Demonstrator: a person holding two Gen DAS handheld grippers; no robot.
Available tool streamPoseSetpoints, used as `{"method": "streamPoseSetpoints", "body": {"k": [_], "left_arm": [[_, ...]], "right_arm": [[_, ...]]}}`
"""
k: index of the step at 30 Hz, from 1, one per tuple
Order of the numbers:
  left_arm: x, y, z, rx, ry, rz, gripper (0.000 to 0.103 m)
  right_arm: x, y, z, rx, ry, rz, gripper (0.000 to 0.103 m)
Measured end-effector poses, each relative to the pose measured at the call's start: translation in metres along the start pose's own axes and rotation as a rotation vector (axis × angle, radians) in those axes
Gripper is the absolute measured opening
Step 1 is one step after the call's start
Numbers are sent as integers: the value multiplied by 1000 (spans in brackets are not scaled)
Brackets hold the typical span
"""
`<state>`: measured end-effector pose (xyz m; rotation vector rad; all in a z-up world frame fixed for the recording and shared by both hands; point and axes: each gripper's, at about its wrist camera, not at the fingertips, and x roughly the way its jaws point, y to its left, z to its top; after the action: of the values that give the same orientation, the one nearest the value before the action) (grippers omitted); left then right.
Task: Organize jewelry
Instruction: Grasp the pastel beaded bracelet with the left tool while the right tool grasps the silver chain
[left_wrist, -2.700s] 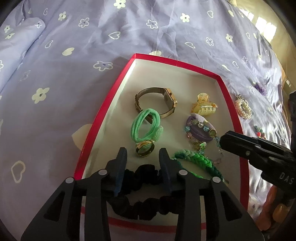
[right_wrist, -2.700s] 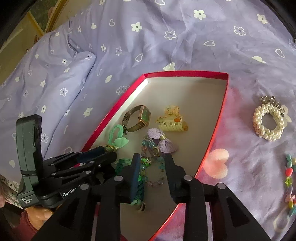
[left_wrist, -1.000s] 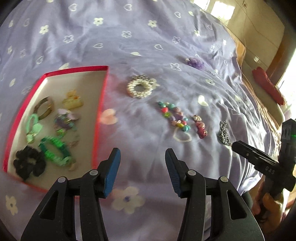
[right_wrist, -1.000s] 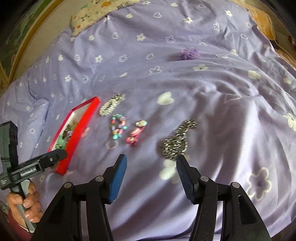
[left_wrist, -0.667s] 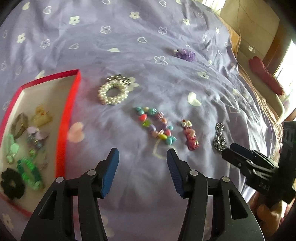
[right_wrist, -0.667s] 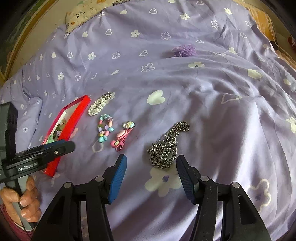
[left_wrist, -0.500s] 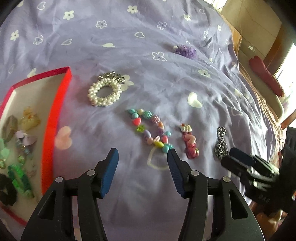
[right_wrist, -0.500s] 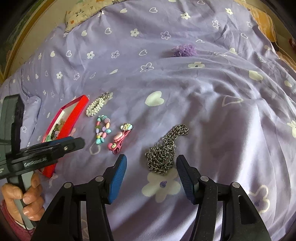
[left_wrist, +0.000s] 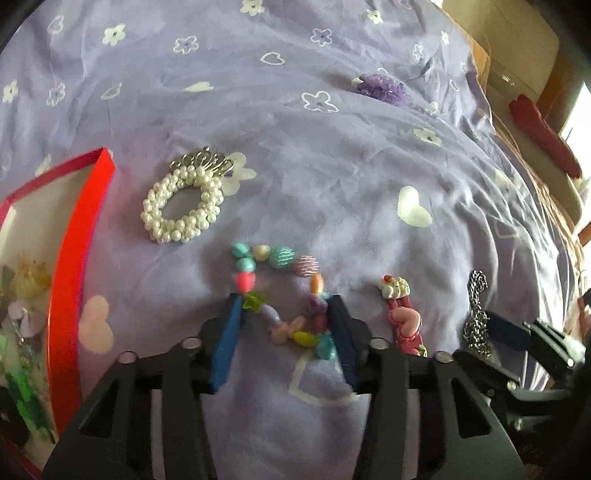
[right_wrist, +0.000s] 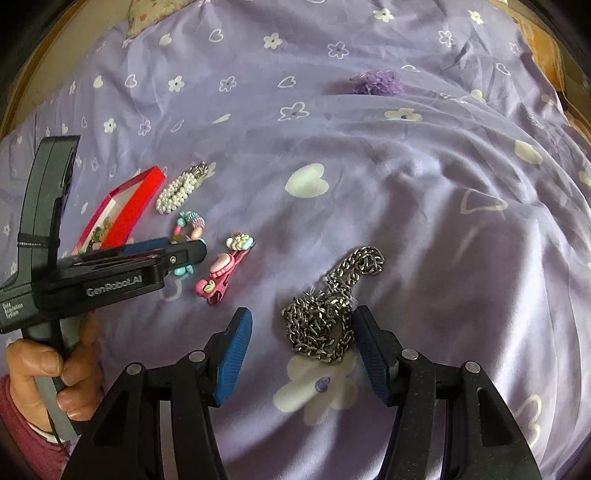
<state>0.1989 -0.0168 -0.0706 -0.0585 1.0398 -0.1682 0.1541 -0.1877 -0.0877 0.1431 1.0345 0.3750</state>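
Observation:
A colourful bead bracelet lies on the purple bedspread, its near part between the blue pads of my left gripper. The jaws are closing around it, and no firm squeeze on the beads shows. From the right wrist view, the left gripper hangs low over those beads. A silver chain is heaped between the fingers of my open right gripper, nearer the right pad and apart from both. The red box with several pieces in it sits at the far left.
A pearl bracelet lies beside the red box's rim. A pink clip rests between the beads and the chain. A purple scrunchie sits far back. A person's hand holds the left gripper's handle.
My left gripper has swung from the red box to the right, dropped over the bead bracelet, and its jaws have narrowed. My right gripper has crept closer to the chain.

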Motion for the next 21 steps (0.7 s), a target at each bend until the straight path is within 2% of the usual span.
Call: {"method": "streamPoseSetpoints", "body": {"k": [2,4,6,15,21], "left_arm": [[-1,1,0,4,-4,-20,13],[-2,4,-1,-3,-4,-42,10],[-5,4,-2,-4,-9,-49,9],[-32,11,-23,-8,-23,-68,8],[-63,28,-40,-40,-63,-76,8]], "right_arm": [[1,-2,1,3,-3,-19,46],[0,-7,1,21,-10,-30,27],[-1,-13,1,47,-16,-17,19],[-20,0,-3,33,-85,73,18],[-29,20,-2,25,-107,127,18]]}}
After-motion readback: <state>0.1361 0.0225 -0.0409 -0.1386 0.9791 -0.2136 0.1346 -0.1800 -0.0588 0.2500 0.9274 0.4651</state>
